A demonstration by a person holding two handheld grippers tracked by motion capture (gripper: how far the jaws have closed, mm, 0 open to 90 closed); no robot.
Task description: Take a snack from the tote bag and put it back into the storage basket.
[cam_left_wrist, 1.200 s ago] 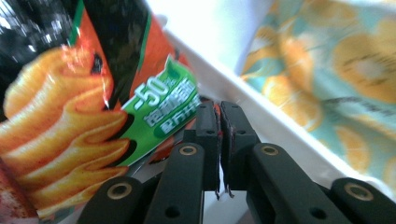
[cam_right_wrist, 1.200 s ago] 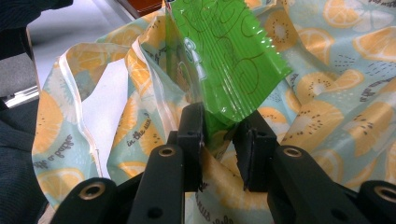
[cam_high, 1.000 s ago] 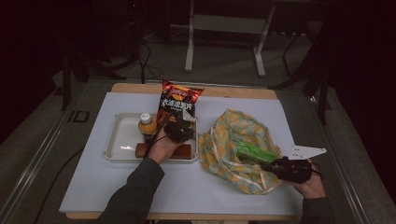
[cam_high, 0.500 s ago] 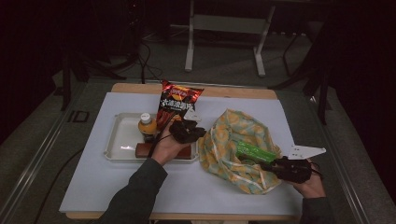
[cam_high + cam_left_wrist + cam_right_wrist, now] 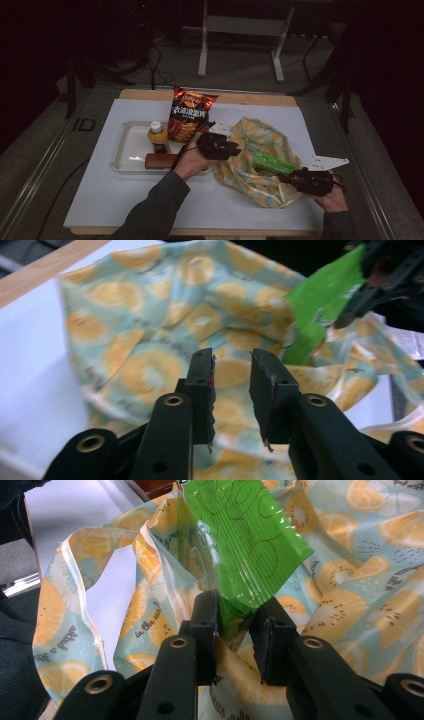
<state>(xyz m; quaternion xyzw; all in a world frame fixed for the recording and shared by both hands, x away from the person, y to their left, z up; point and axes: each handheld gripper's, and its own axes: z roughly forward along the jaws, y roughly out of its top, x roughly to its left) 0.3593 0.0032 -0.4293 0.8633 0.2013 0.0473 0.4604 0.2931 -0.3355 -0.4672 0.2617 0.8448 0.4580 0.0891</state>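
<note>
Packing is the work in hand: a green snack packet [image 5: 272,162] is going into a fruit-print bag [image 5: 260,150] that lies crumpled on the white tabletop [image 5: 100,200], to the right of a white tray [image 5: 125,145]. The right gripper [image 5: 292,176] has its fingers [image 5: 207,625] clamped on the packet's crimped end, holding it at the bag's mouth, where the right gripper view shows the packet [image 5: 240,545] standing between the folds of printed cloth [image 5: 350,605]. The left gripper [image 5: 227,148] hovers at the bag's near-left edge; its fingers [image 5: 202,385] have just been opening and now stand apart at a narrow gap with nothing between them, the printed bag [image 5: 150,340] and the green packet [image 5: 325,305] lying farther off beyond them. On the tray rest an orange-capped bottle [image 5: 157,137] and a brown bar [image 5: 161,160], and a red chip bag [image 5: 189,116] stands at its far right corner. I judge the packet to be partly in but not released. The next move likely calls for the left gripper to pinch a rim of the bag and lift it so that the mouth stays open, while the right pushes the packet deeper before letting go; the thin, slack fabric may fold shut or drag along with the packet.
</note>
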